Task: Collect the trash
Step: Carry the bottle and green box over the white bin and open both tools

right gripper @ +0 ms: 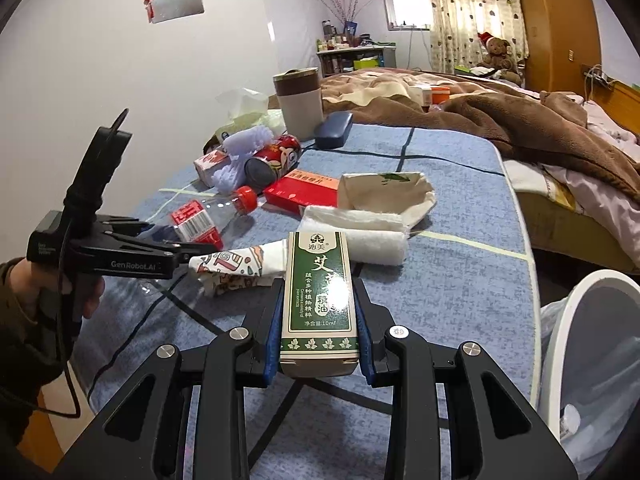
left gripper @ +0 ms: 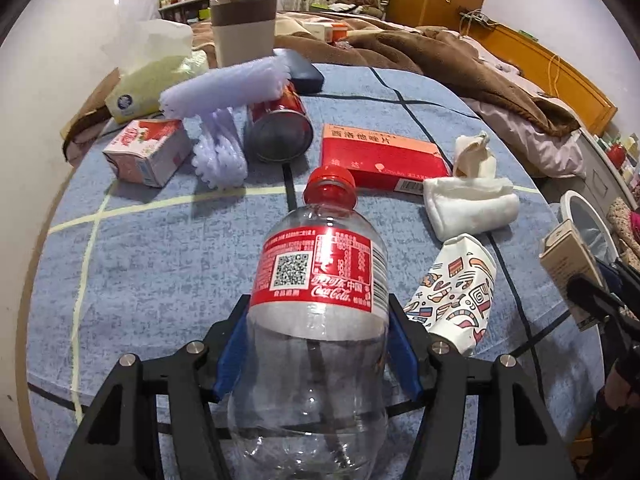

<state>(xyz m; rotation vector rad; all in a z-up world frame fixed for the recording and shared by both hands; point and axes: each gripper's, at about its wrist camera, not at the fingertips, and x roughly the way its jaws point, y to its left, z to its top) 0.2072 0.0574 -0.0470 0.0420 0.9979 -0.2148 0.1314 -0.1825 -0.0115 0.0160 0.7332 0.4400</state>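
L gripper is clamped on an empty clear cola bottle, blue pads pressing both sides below the red label. Red cap points away from the cam, over the table w/ its blue checked cloth. In the right wrist view the same bottle sits in the L gripper, low over the table's left part; can't tell if it touches the cloth.

R gripper is closed on a small green-and-white box, pads on its long sides, box upright-ish along the fingers. From the left wrist view the R gripper and box show at the right edge, just beside the white bin. The bin has a clear liner and sits off the table's right side, near the R gripper.

Other stuff on the table:
- patterned paper cup, crushed, lying on its side just right of the bottle
- folded white towel, w/ a crumpled cream cloth bag behind it
- flat red box, mid table
- red can on its side, base toward the cam
- white foam netting draped against the can
- pink milk carton, far left
- tissue pack, tumbler and dark glasses case at the far end

Bed w/ brown blanket lies beyond the table.
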